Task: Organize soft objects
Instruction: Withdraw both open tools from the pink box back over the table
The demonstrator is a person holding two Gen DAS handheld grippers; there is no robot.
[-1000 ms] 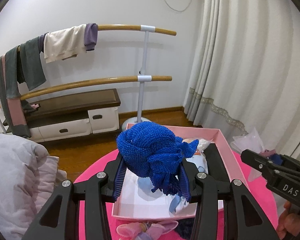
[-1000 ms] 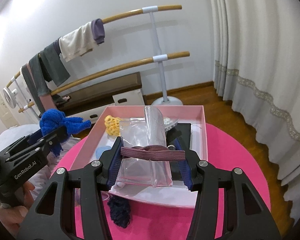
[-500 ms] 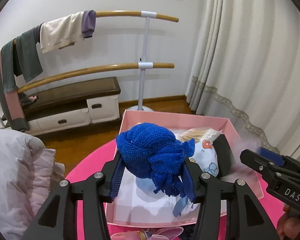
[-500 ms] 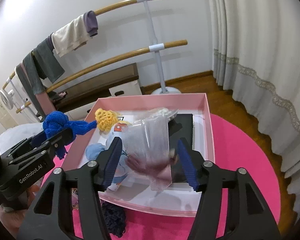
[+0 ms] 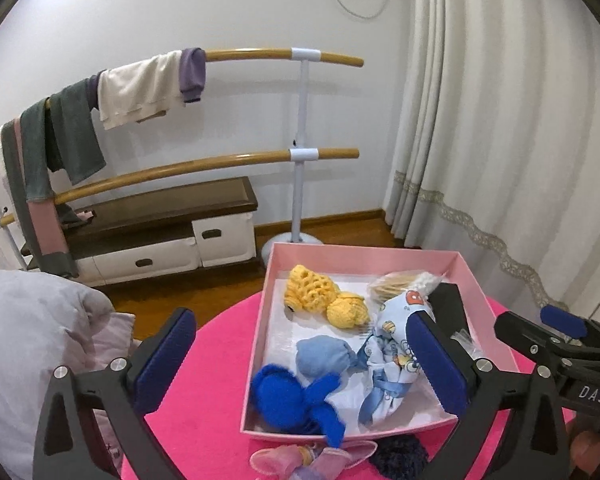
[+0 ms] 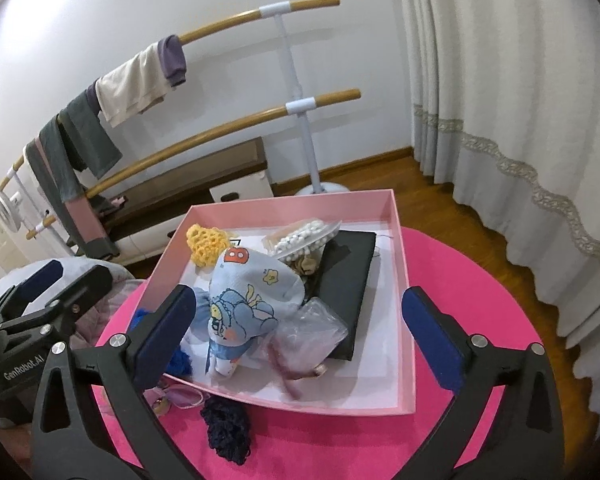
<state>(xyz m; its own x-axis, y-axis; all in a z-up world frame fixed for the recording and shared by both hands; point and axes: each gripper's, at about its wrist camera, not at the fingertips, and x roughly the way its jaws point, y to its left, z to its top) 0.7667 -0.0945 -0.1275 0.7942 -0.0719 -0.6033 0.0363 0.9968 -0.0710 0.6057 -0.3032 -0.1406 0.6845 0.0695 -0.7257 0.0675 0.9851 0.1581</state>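
A pink box (image 5: 364,254) (image 6: 404,272) sits on a round pink table (image 5: 220,344) (image 6: 460,280). My left gripper (image 5: 304,360) is open above the box's near left corner; the blue knitted piece (image 5: 296,396) lies in the box below it. My right gripper (image 6: 300,340) is open above the box's near side; a clear bag with a brownish band (image 6: 308,344) lies inside below it. The box also holds a yellow crochet piece (image 5: 320,300), a light blue ball (image 5: 324,356), a printed blue cloth (image 6: 244,300) and a black pad (image 6: 348,280).
A dark navy knitted piece (image 6: 226,432) and a pale pink-purple item (image 5: 308,456) lie on the table in front of the box. A grey quilt (image 5: 32,344) is at the left. A ballet barre with hung clothes, a low bench and curtains stand behind.
My left gripper opened and the blue knitted piece dropped into the box. My right gripper opened wide and the clear bag with the band fell into the box.
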